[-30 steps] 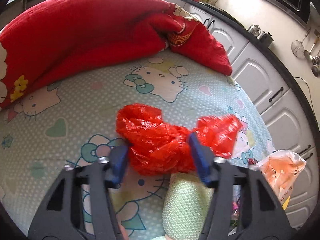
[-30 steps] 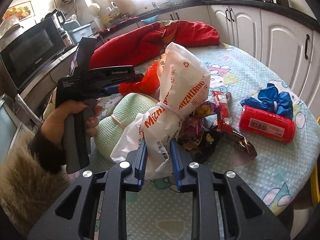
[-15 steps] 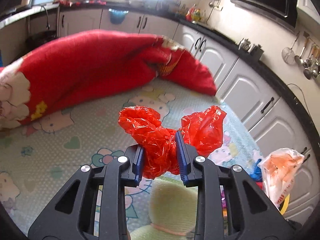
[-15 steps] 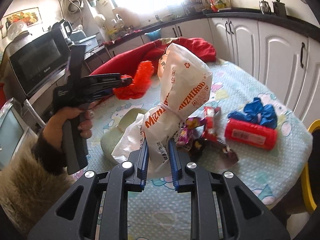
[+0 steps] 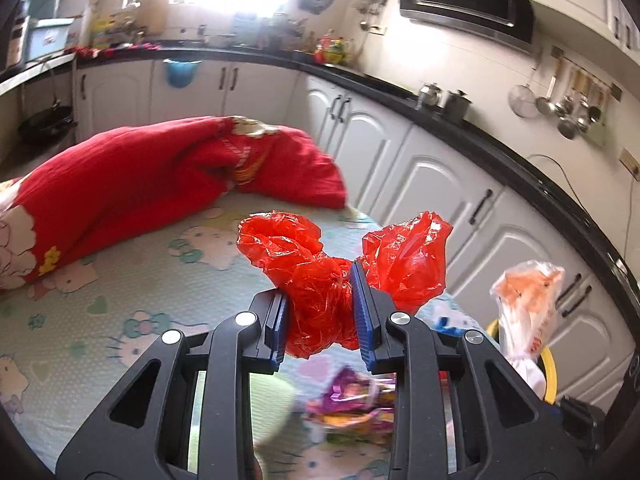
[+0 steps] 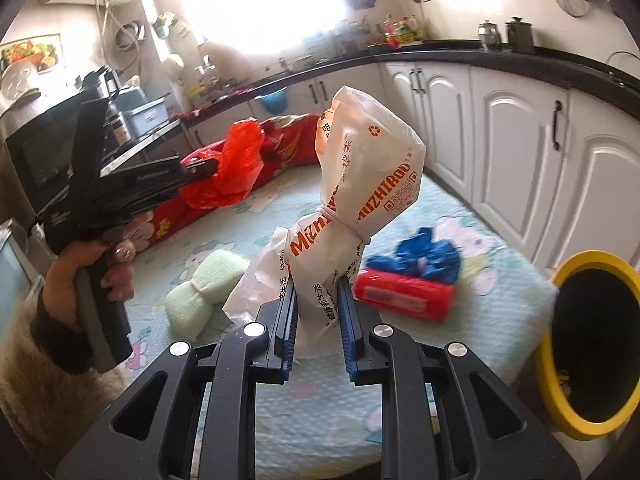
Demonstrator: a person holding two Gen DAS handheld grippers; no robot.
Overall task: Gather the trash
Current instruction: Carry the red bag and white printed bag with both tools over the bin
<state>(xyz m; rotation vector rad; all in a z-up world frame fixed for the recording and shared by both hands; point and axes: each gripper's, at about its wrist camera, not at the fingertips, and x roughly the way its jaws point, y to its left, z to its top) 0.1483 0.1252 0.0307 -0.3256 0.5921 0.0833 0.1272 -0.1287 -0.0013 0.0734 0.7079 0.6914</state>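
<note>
My left gripper [image 5: 320, 308] is shut on a crumpled red plastic bag [image 5: 340, 268] and holds it in the air above the table; it also shows in the right wrist view [image 6: 232, 164]. My right gripper [image 6: 318, 316] is shut on a white plastic bag with orange print [image 6: 360, 200], tied with a rubber band, held upright above the table; it also shows in the left wrist view [image 5: 524, 308]. A bin with a yellow rim [image 6: 560, 396] stands at the table's right edge.
On the Hello Kitty tablecloth [image 6: 460, 328] lie a red can [image 6: 404, 292], a blue bag [image 6: 424, 256], a green cloth bundle [image 6: 204, 284] and shiny snack wrappers [image 5: 352, 396]. A red blanket [image 5: 140, 184] lies at the far side. White cabinets [image 6: 520, 152] surround the table.
My left gripper closed on the red bag and lifted it off the table. My right gripper rose with the white bag and moved right, bringing the yellow-rimmed bin into view.
</note>
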